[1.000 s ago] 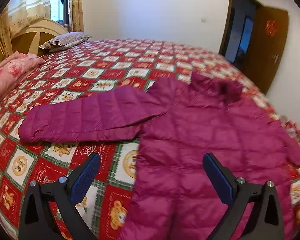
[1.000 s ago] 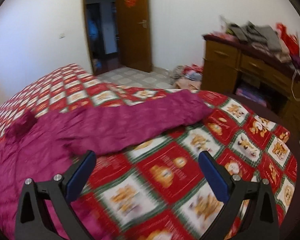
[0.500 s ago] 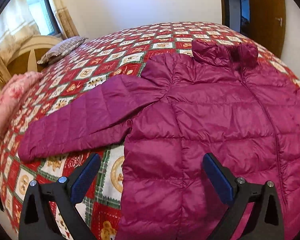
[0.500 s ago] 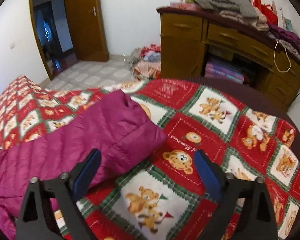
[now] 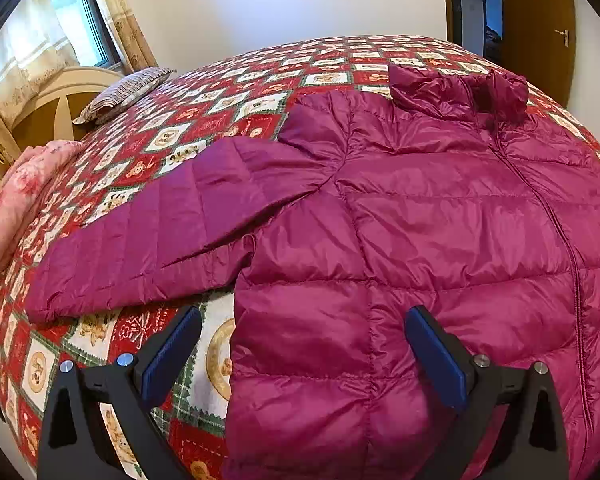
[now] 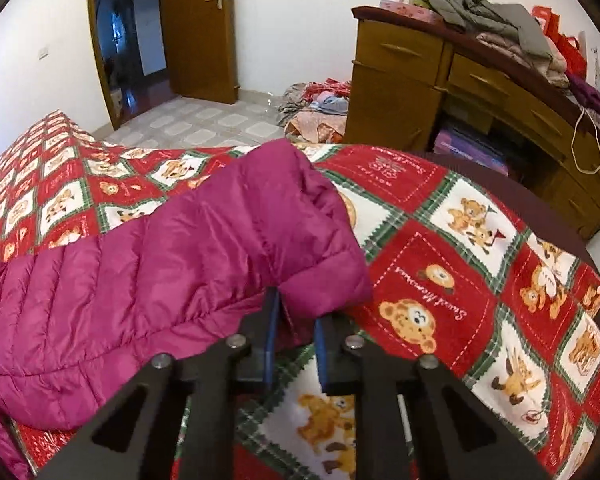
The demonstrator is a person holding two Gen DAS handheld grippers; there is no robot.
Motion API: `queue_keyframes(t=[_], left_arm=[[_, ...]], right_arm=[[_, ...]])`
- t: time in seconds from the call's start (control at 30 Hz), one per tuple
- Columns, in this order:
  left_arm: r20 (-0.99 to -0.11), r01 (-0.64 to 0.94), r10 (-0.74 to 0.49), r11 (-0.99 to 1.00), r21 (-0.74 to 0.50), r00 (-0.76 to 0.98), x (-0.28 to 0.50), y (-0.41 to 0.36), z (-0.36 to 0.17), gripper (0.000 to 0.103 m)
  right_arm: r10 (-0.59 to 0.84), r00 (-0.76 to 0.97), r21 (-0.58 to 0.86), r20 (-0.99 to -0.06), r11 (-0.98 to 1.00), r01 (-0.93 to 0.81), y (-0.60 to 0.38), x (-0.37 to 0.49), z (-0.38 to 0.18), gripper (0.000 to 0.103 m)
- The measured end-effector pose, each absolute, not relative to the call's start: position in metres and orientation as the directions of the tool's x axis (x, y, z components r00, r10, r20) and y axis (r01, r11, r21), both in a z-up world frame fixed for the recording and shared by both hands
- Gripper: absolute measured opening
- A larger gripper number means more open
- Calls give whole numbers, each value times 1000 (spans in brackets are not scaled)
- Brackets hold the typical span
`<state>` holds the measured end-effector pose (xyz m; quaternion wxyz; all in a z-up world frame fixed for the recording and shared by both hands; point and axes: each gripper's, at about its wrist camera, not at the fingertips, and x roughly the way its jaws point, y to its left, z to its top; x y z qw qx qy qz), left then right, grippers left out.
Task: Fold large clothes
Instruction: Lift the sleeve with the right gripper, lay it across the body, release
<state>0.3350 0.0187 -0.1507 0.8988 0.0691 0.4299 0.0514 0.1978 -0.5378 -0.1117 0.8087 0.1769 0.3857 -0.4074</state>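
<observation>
Two grippers over one garment. The magenta puffer jacket (image 5: 420, 216) lies front up and zipped on the patterned bedspread (image 5: 228, 92), collar toward the far side, both sleeves spread out. The right gripper (image 6: 294, 332) has just been closing, and its jaws now stand nearly together with the lower edge of the right sleeve cuff (image 6: 320, 272) pinched between the blue pads. The left gripper (image 5: 300, 352) hangs wide open above the jacket's side edge, near the hem, holding nothing; one finger is over the bedspread, the other over the quilted body.

Step in hand, as judged: take the sleeves and fold them inward across the chest.

Notes for doing it well:
- The shell looks slick and puffy, so the right pinch may hold only a thin bite. Lift slowly, low over the bed.
- Carry the cuff toward the zipper (image 5: 556, 216) without dragging the body.
- The left gripper likely needs the other sleeve (image 5: 148, 240), not the side seam.
</observation>
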Motion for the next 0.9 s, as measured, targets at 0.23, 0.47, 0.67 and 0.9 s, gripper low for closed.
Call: queue_keyframes(t=[0.23,0.47,0.67,0.9], left_arm=[[-757,-34,140,987,154,639,326,22,-139,102],[-719,-38,154,984,175,678,311,22,-123,102],[-695,-45,152,985,170,702,298,28,-110,102],[-694,-59,147,987,150,705,289,43,-107,102]], right_arm=[[-501,429,43,-752,612,790,-534,186,-92,12],[-498,517,64,-696,675,735,-503,193,-57,11],[-457,646,35,-612,800,599,-434,210,-14,11],[-314,762,-24,-566,930,366,-325,237,4,11]])
